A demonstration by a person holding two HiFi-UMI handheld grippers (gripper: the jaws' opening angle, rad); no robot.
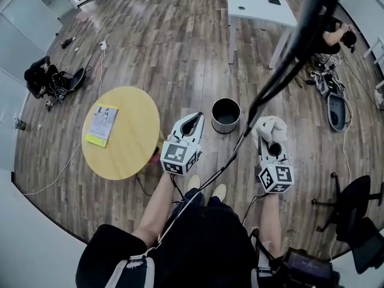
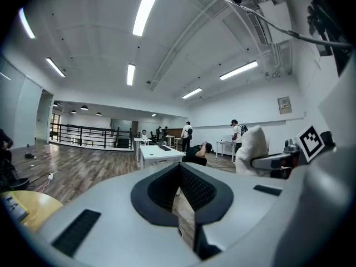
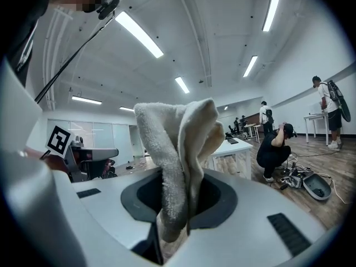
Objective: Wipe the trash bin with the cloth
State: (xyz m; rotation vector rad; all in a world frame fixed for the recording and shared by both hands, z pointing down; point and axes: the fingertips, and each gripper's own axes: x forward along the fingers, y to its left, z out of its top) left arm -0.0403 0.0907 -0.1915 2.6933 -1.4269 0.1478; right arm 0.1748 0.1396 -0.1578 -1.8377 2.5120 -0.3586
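Observation:
The trash bin, a dark round open-topped can, stands on the wood floor just ahead of both grippers. My left gripper hovers to the bin's left, jaws shut with nothing between them; in its own view the left gripper points level across the room. My right gripper is to the bin's right, shut on a cream cloth that bunches above the jaws. In the right gripper view the cloth rises upright from the closed right gripper. The cloth also shows in the left gripper view.
A round yellow table with a booklet stands close on the left. A white desk is beyond the bin. A black office chair is at the right. People crouch at the upper right and far left among cables.

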